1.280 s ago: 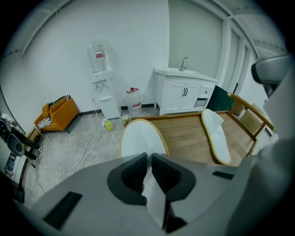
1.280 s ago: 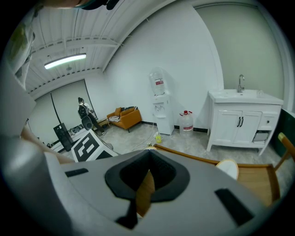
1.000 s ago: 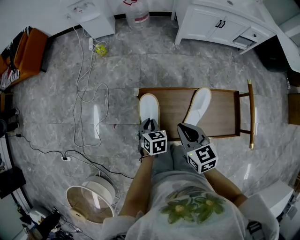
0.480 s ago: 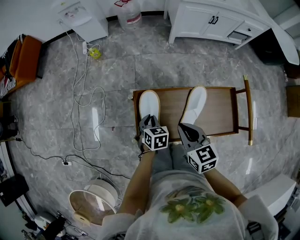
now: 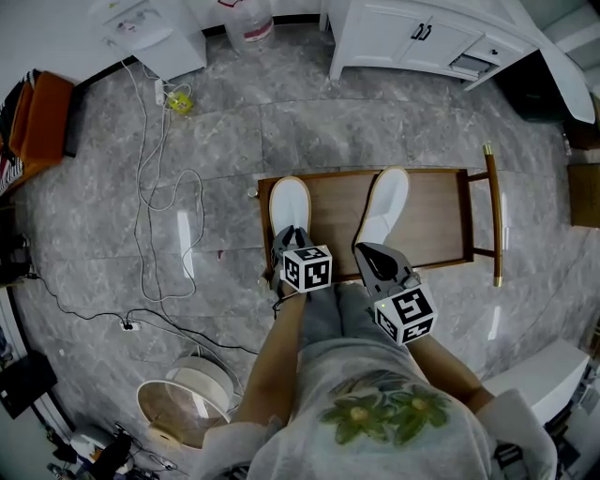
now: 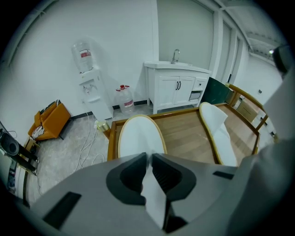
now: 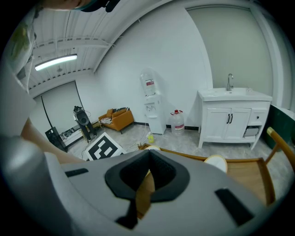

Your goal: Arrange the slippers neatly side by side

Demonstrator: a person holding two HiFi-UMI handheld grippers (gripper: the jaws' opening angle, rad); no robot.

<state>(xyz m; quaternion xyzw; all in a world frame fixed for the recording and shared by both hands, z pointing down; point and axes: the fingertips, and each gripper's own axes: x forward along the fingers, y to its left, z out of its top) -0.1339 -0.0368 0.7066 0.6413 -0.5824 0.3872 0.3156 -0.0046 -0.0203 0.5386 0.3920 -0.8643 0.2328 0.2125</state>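
Observation:
Two white slippers lie toes-away on a low wooden table (image 5: 436, 220). The left slipper (image 5: 289, 201) points straight ahead near the table's left edge. The right slipper (image 5: 385, 201) lies slanted, its toe leaning right. My left gripper (image 5: 286, 242) is at the left slipper's heel, its jaws nearly together on the white heel edge (image 6: 138, 136). My right gripper (image 5: 367, 251) hovers shut and empty over the table's near edge, just behind the right slipper's heel. In the left gripper view the right slipper (image 6: 219, 131) lies off to the right.
The table has a raised rail (image 5: 493, 214) on its right end. A white sink cabinet (image 5: 412, 42), a water bottle (image 5: 248, 21) and a dispenser (image 5: 150, 28) stand at the far wall. Cables (image 5: 157, 187) trail over the floor at left, and a round fan (image 5: 183, 401) lies near left.
The head view has drifted, so everything sits a little higher and to the left. Both grippers keep their places at the slippers' heels, and neither slipper has clearly moved.

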